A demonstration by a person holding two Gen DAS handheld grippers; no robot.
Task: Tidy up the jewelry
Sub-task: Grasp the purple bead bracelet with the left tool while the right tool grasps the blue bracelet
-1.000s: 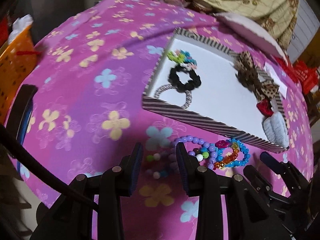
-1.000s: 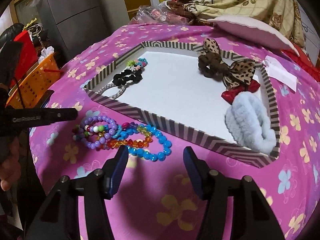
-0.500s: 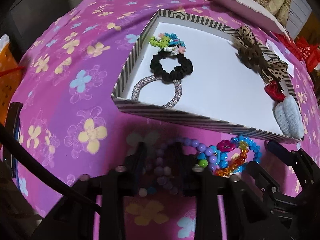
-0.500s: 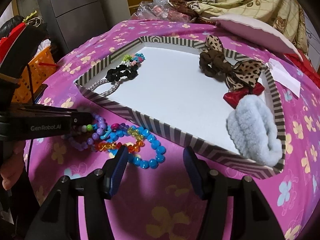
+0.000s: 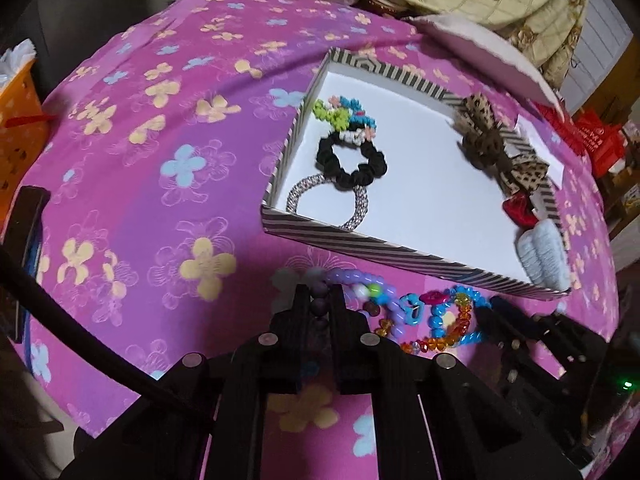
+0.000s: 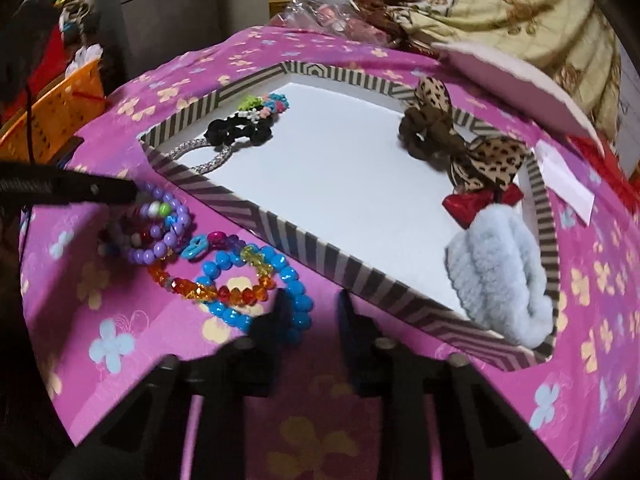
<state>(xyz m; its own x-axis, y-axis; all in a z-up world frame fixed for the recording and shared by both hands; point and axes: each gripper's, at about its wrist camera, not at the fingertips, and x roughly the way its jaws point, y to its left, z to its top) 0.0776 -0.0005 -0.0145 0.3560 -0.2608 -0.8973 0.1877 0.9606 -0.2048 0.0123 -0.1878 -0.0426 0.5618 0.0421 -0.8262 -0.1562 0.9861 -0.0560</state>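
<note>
A striped box (image 5: 400, 250) (image 6: 256, 216) with a white floor holds a black scrunchie (image 5: 352, 162) (image 6: 240, 132), a silver hair tie (image 5: 328, 200), a flower bracelet (image 5: 340, 114), leopard bows (image 5: 488, 144) (image 6: 436, 128), a red bow (image 6: 476, 202) and a fluffy blue band (image 6: 500, 272). Bead bracelets lie in front of the box. My left gripper (image 5: 320, 300) is shut on the purple bead bracelet (image 5: 360, 278) (image 6: 160, 236). My right gripper (image 6: 312, 312) is open, its left finger over the blue bead bracelet (image 6: 280, 280) beside the orange crystal bracelet (image 6: 216, 288).
The pink flowered cloth (image 5: 160, 160) covers a rounded surface. An orange basket (image 6: 52, 116) stands at the left. A pink-and-white pad (image 6: 512, 84) and patterned bedding (image 6: 520, 8) lie behind the box. A white card (image 6: 568, 180) lies right of the box.
My left gripper has closed on the purple bead bracelet and lifted it slightly. My right gripper has moved forward to the blue bracelet and narrowed its opening.
</note>
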